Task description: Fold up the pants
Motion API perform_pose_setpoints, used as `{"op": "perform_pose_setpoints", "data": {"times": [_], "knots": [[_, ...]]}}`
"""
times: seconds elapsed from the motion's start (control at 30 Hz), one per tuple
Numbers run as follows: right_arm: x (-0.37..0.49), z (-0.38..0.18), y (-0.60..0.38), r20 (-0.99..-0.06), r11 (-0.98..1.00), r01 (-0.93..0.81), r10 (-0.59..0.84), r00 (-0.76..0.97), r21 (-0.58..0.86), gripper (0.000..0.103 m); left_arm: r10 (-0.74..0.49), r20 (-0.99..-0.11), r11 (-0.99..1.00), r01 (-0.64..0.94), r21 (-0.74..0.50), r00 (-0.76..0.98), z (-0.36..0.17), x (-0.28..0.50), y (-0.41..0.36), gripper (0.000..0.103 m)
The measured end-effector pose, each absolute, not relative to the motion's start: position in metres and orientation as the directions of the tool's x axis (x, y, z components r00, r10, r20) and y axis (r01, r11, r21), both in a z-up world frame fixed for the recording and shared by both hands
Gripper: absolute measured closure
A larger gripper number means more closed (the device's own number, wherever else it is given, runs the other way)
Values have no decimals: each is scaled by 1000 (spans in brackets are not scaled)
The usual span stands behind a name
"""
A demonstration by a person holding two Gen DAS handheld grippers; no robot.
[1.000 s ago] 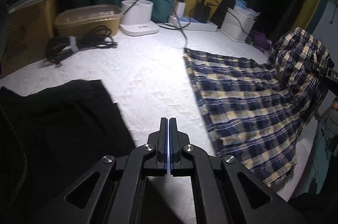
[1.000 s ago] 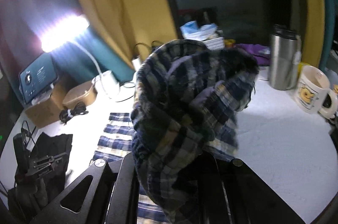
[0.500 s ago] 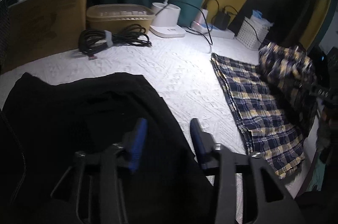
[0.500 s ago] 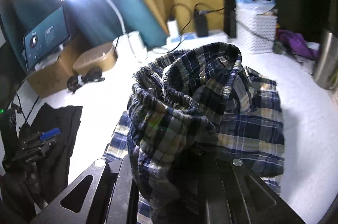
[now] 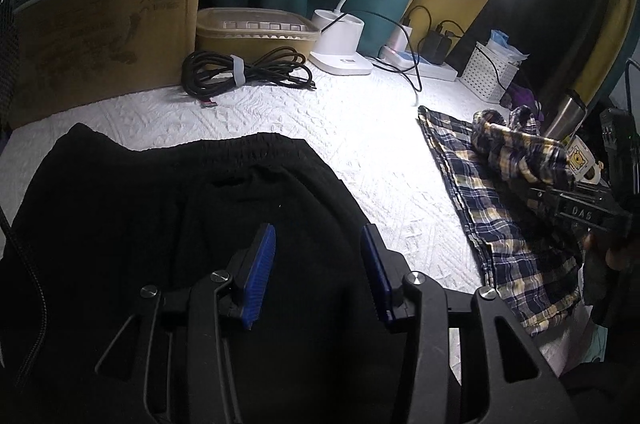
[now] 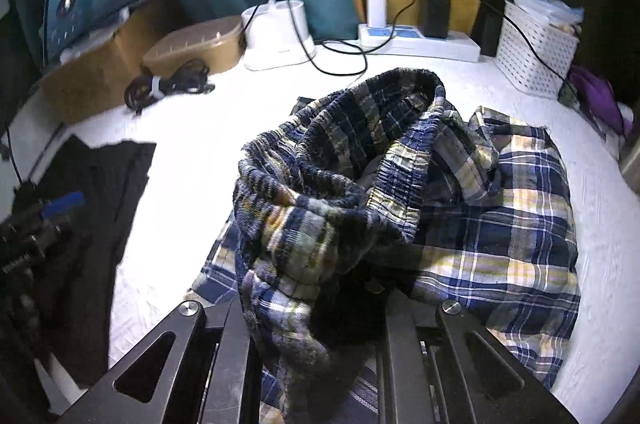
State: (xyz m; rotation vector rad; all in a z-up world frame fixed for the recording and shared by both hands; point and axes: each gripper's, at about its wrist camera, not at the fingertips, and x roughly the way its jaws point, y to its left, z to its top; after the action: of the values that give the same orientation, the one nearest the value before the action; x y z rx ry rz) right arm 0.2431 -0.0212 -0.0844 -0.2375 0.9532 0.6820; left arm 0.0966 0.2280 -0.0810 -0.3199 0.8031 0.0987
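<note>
Blue-and-yellow plaid pants (image 6: 500, 224) lie partly flat on the white quilted table (image 6: 192, 127). Their elastic waistband end (image 6: 360, 143) is bunched up over my right gripper (image 6: 320, 304) and hides its fingers. The jaws are opening, with the cloth still between them and held up. The left wrist view shows this gripper (image 5: 560, 199) at the right, carrying the plaid bunch (image 5: 516, 143) above the flat part (image 5: 500, 244). My left gripper (image 5: 318, 230) is open, its blue pads (image 5: 260, 264) hovering over a black garment (image 5: 160, 224) with nothing gripped. It also shows in the right wrist view, as left gripper (image 6: 60, 203) at the left edge.
Along the back stand a cardboard box (image 5: 100, 43), a tan lidded container (image 5: 256, 31), a coiled black cable (image 5: 240, 71), a white lamp base (image 5: 340, 43), a power strip (image 6: 420, 39) and a white basket (image 6: 536, 51). A steel tumbler (image 5: 564, 115) stands at the far right.
My left gripper went from shut to open and moved over the black garment. My right gripper came down and forward, carrying the plaid bunch over the flat part of the pants.
</note>
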Motion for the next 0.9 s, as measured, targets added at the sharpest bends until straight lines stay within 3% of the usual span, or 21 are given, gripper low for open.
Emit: {"op": "perform_pose_setpoints", "data": {"times": [0.03,0.1,0.17,0.77,0.9], "knots": [[242,-85,-20,-812,765,-635,435,389,106,78,-33,-720,948,-207,-242,693,-81,96,227,59],[241,-84,-20,-809,755,-644,453,375,124,51,-30,-719,948,-208,-241,694,-79,95,226,59],[237,-81,-19,-798,735,-664,479,367,135,37,-27,-718,949,-208,-237,695,-77,95,223,59],[228,-51,-93,-698,730,-659,567,437,182,37,-43,-713,980,-110,-167,700,-49,127,151,58],[238,-54,-125,-696,773,-606,541,473,188,37,-79,-705,984,-59,-169,705,-44,144,122,47]]}}
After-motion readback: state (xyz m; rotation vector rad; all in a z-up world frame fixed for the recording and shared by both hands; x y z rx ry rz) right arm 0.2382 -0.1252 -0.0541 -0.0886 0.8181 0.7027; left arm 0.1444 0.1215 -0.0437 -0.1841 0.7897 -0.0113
